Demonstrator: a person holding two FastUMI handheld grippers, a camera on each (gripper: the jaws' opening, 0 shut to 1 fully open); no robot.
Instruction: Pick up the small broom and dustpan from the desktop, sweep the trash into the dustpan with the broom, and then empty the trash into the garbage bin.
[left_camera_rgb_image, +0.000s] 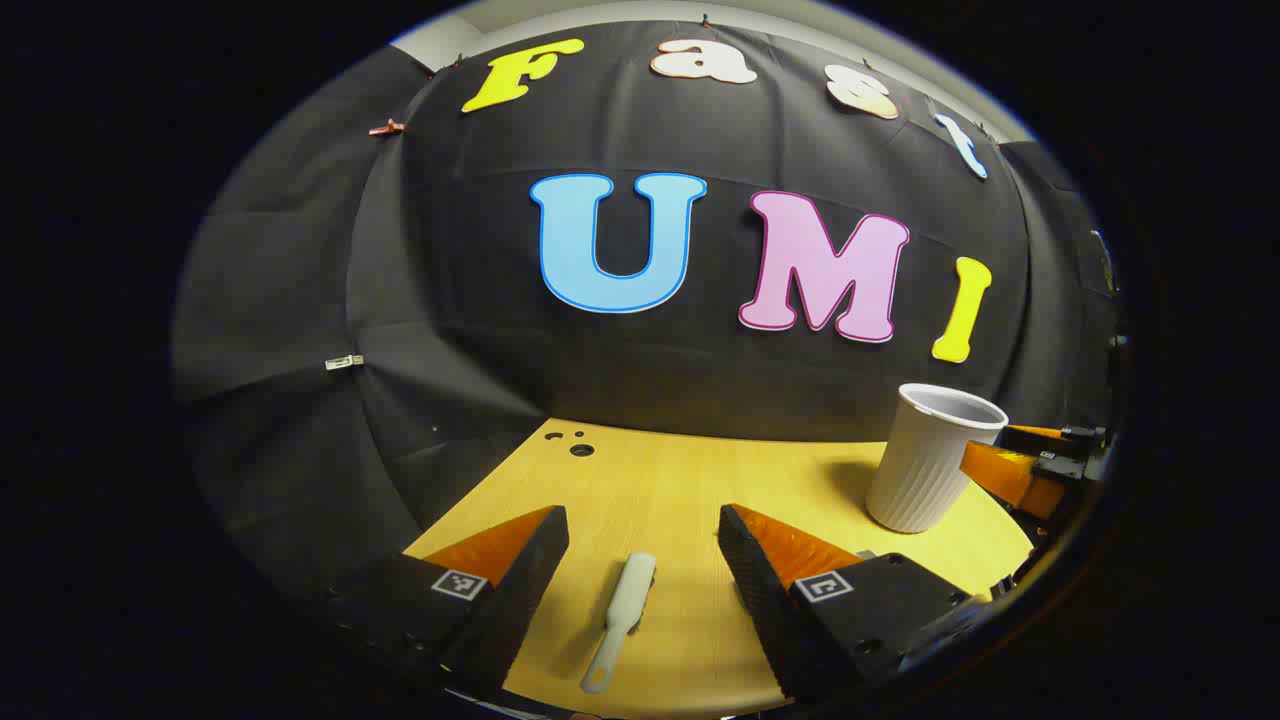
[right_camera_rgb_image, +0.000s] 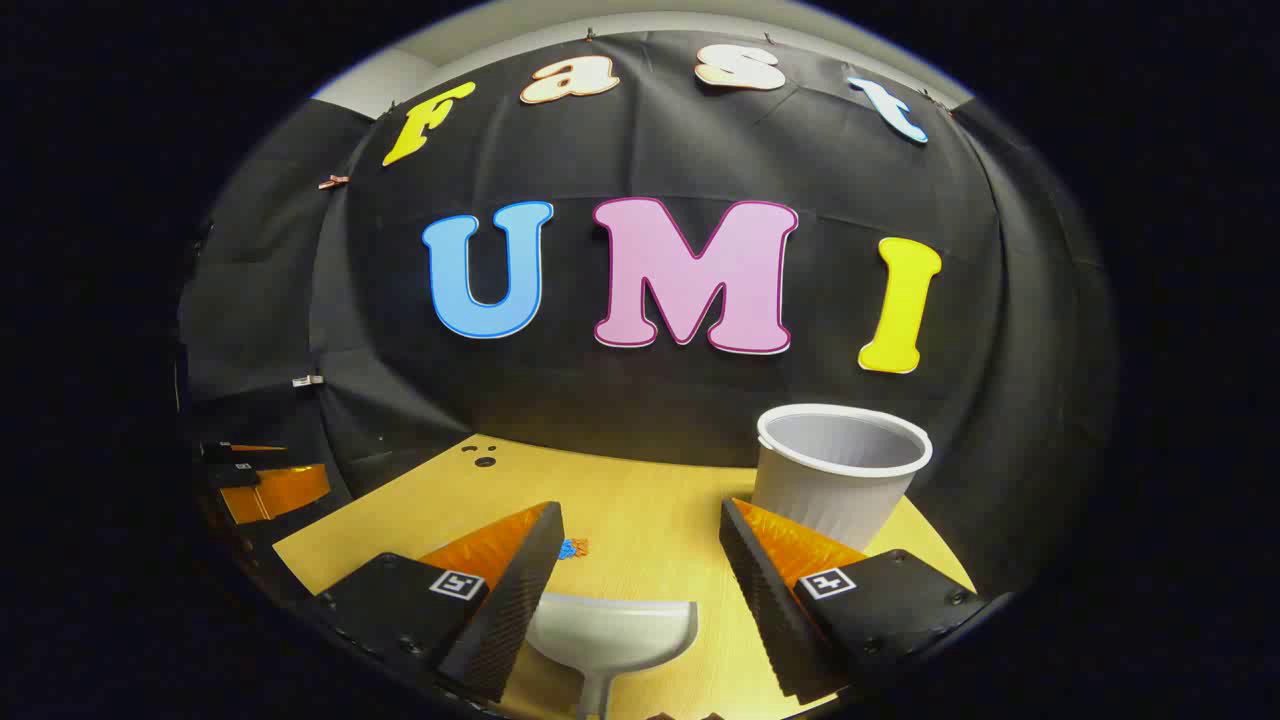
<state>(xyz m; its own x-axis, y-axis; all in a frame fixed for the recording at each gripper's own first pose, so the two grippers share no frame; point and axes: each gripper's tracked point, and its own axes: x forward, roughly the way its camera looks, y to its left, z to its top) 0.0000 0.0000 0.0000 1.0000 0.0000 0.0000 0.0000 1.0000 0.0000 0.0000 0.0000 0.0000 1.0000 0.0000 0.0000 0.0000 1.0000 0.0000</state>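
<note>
The desk is wood. The left gripper gapes over the broom; the right gripper gapes over the dustpan, ready to grab. A cup stands at two o'clock for the trash.

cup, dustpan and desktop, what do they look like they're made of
Cup: probably thin plastic or paper; white, matte, vertical ribs. Dustpan: likely moulded plastic; pale, smooth, slight sheen. Desktop: wood or wood-look laminate; light yellow, faint grain, smooth.

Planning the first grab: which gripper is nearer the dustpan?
Right. The dustpan lies between the right gripper's open fingers; the left gripper hovers over the broom instead.
</note>
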